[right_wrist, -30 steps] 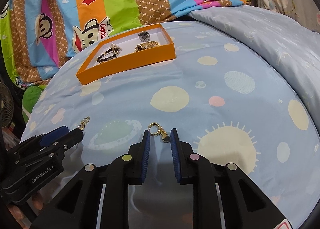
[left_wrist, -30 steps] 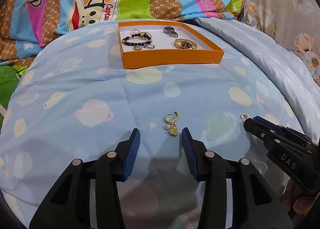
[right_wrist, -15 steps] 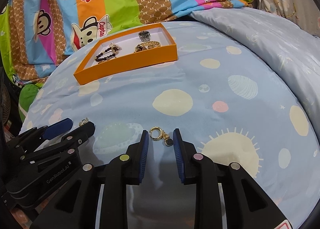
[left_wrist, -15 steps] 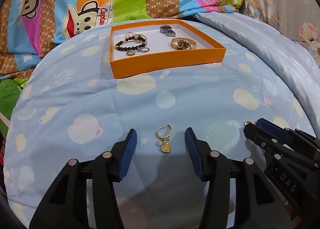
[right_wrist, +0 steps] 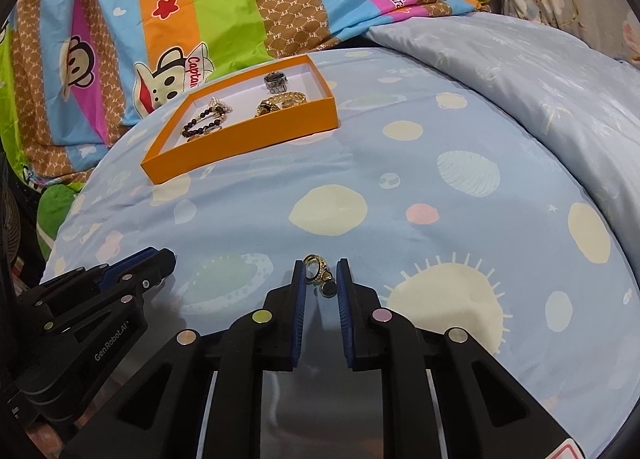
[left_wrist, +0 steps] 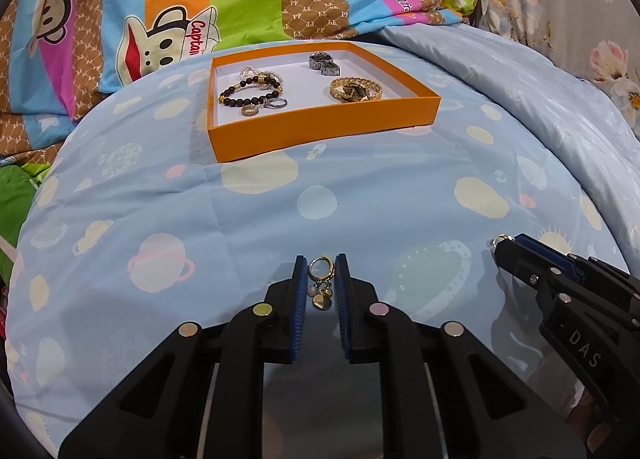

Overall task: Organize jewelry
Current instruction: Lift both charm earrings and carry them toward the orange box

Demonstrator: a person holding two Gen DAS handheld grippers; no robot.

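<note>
The left claw (left_wrist: 322, 275) has just closed onto a gold earring (left_wrist: 321, 283); the right claw (right_wrist: 320, 279) pinches another earring (right_wrist: 319, 275) above the bed (right_wrist: 440, 219).

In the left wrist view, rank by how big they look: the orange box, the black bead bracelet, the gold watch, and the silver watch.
1. orange box
2. black bead bracelet
3. gold watch, looking nearly as wide as the bracelet, so that order is unsure
4. silver watch, though it lies farthest back
</note>
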